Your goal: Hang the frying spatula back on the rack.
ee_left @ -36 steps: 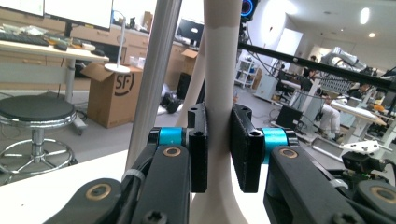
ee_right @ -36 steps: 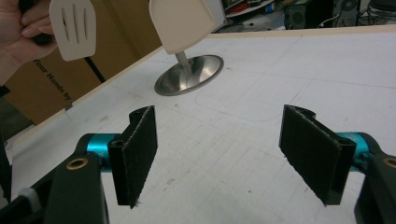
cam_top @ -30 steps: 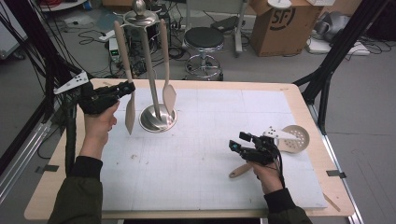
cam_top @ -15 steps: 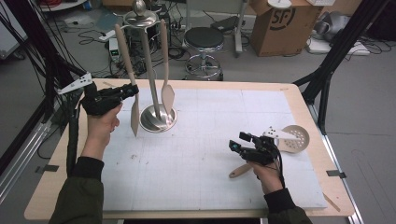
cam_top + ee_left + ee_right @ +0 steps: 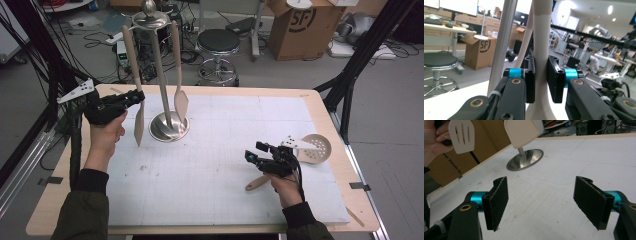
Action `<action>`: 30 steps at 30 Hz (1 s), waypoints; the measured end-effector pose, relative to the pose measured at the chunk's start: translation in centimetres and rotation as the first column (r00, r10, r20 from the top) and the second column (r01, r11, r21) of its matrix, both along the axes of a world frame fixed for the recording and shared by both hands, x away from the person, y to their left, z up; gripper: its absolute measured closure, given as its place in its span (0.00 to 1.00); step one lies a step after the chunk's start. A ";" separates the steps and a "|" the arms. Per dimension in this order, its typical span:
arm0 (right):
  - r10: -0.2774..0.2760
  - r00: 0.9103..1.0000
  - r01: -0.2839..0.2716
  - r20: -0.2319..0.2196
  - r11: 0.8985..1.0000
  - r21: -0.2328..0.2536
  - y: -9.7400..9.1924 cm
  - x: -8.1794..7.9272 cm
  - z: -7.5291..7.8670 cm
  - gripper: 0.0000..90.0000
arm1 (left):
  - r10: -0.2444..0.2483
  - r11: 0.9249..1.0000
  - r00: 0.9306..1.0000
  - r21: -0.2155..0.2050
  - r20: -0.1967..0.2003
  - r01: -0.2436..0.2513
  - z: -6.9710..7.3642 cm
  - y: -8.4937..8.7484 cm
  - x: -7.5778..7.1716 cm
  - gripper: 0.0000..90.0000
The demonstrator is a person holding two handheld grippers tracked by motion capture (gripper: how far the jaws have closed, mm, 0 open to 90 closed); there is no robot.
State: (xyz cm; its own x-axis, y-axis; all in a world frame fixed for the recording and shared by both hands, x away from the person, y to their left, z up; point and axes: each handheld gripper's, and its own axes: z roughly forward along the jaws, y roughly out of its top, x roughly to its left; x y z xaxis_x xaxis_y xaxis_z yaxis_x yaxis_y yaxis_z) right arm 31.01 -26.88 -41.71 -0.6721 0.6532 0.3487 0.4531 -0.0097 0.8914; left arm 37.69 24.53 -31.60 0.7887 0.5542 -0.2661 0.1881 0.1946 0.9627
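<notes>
Left gripper [image 5: 131, 98]: I have it clamped on the slotted spatula [image 5: 138, 126] hanging at the rack [image 5: 161, 75], upper left.
Right gripper [image 5: 257, 156]: jaws apart, nothing between them.
Left to do: skimmer [image 5: 311, 148] lies on the table, right.

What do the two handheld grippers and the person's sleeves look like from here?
Both the left gripper and right gripper are black, each topped by a grey three-cornered plate, with black cables trailing. Their jaws carry flat black pads on blue collars with brass-coloured pivots. The sleeves are dark olive with black cuffs.

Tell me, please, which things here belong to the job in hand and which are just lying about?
In the job:
left gripper, shut on pale slotted wooden spatula
shiny steel utensil stand
solid wooden spatula hanging there

Lying about:
round perforated wooden skimmer
open right gripper
</notes>
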 end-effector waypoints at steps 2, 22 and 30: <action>0.000 1.000 0.000 -0.001 1.000 -0.001 0.0 0.0 0.0 0.31 | 0.001 1.000 1.000 0.008 -0.005 -0.001 0.2 0.0 0.1 0.87; 0.000 1.000 0.000 0.005 1.000 -0.002 0.0 0.0 0.0 0.31 | -0.053 0.998 0.999 0.023 -0.005 0.053 0.8 1.3 -0.1 0.87; -0.004 1.000 0.004 -0.001 1.000 -0.002 0.0 -0.1 0.0 0.31 | -0.067 0.994 0.997 0.081 -0.027 0.069 0.8 1.9 0.5 0.87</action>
